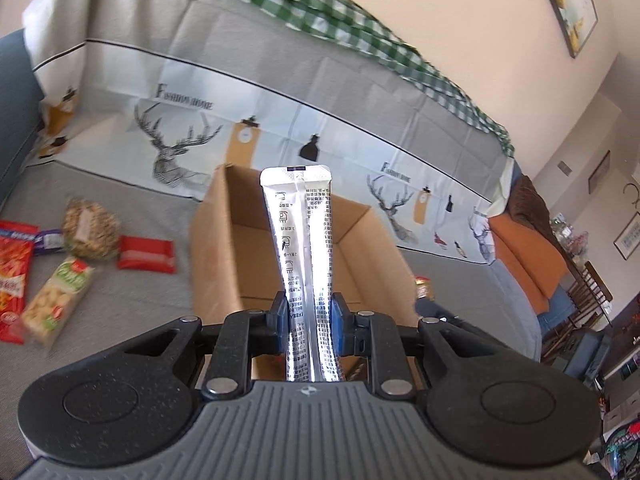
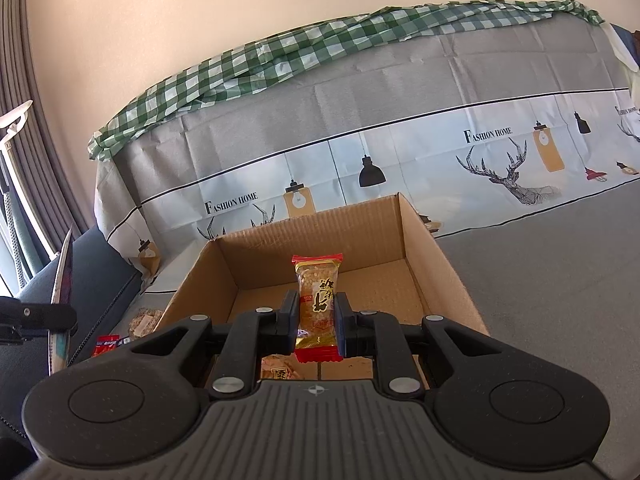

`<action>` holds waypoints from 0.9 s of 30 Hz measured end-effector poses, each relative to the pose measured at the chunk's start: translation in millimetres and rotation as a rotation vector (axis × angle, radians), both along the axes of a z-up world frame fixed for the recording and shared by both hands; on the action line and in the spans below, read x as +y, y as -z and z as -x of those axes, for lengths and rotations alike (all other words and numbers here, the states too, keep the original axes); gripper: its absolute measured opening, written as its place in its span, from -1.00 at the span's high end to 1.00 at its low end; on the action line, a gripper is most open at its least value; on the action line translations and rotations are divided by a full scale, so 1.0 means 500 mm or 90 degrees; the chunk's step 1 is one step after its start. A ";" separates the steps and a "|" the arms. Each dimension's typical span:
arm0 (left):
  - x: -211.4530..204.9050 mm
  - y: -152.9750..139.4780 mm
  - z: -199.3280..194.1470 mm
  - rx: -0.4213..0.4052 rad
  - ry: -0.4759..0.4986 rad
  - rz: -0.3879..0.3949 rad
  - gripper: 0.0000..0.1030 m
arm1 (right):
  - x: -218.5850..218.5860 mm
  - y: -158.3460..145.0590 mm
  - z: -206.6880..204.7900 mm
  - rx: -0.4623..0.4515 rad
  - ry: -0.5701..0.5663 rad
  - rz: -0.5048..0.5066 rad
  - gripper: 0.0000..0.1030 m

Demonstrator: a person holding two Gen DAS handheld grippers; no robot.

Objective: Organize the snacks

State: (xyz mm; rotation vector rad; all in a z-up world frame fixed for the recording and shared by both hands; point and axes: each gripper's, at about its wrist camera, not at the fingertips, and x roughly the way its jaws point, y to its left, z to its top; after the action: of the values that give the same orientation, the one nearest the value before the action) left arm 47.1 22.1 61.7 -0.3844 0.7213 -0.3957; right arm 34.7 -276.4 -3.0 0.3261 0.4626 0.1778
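While both claws hover over the cardboard box (image 2: pixel 320 240), left claw (image 1: pixel 309 322) pinches a silver pouch (image 1: pixel 298 236), right claw (image 2: pixel 318 322) clamps a peanut bar (image 2: pixel 318 296). Risk: tall pouch tips against the rim, falls outside.

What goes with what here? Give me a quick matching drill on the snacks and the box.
Things:
1. silver packet
2. gold and red snack bar
3. cardboard box
4. red wrapper

States:
A. lying on the grey cover, left of the box
B. clamped in the left tool
C. open, on the grey cover
D. clamped in the right tool

Pairs: 1-B, 2-D, 3-C, 4-A
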 end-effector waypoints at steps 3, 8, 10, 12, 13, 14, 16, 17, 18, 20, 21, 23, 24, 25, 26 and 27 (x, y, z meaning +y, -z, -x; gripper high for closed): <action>-0.019 -0.009 -0.007 -0.006 0.010 0.001 0.55 | 0.000 0.000 0.000 0.000 0.000 0.000 0.64; -0.047 -0.021 -0.020 -0.012 0.019 0.003 0.56 | -0.001 0.000 0.001 0.000 0.001 -0.002 0.64; -0.058 -0.026 -0.027 -0.014 0.021 0.003 0.56 | -0.002 -0.001 0.002 -0.001 0.003 -0.003 0.64; -0.067 -0.033 -0.033 -0.016 0.022 0.003 0.55 | -0.002 -0.001 0.003 -0.001 0.003 -0.003 0.64; -0.072 -0.036 -0.037 -0.018 0.022 0.005 0.55 | -0.002 -0.001 0.003 -0.001 0.003 -0.004 0.64; -0.077 -0.038 -0.040 -0.019 0.022 0.007 0.55 | -0.002 -0.001 0.003 -0.001 0.003 -0.004 0.64; -0.088 -0.045 -0.046 -0.022 0.023 0.011 0.55 | -0.002 0.000 0.003 -0.001 0.003 -0.003 0.64; -0.093 -0.048 -0.049 -0.024 0.024 0.013 0.55 | -0.002 0.000 0.004 -0.002 0.003 -0.003 0.64; -0.098 -0.051 -0.051 -0.026 0.025 0.014 0.56 | -0.002 0.000 0.003 -0.002 0.003 -0.004 0.64; -0.109 -0.057 -0.058 -0.029 0.027 0.016 0.55 | -0.002 0.000 0.003 -0.002 0.003 -0.004 0.64; -0.115 -0.061 -0.061 -0.031 0.028 0.017 0.55 | -0.002 0.000 0.003 -0.001 0.003 -0.004 0.64; -0.126 -0.068 -0.067 -0.035 0.032 0.019 0.55 | -0.001 -0.001 0.004 -0.001 0.004 -0.004 0.64; -0.130 -0.072 -0.070 -0.037 0.033 0.020 0.55 | -0.001 -0.001 0.004 -0.001 0.004 -0.003 0.64; -0.134 -0.075 -0.073 -0.039 0.034 0.021 0.55 | -0.001 -0.001 0.004 -0.001 0.004 -0.003 0.64; -0.138 -0.077 -0.076 -0.041 0.035 0.022 0.55 | -0.001 -0.001 0.003 -0.001 0.004 -0.003 0.64; -0.140 -0.080 -0.077 -0.043 0.036 0.023 0.55 | -0.002 -0.001 0.003 -0.001 0.004 -0.004 0.64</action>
State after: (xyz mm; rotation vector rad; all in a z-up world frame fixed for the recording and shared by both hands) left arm 85.8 -48.1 101.6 -0.3840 0.6616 -0.4740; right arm 33.0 -277.3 -2.6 0.3329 0.4596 0.1735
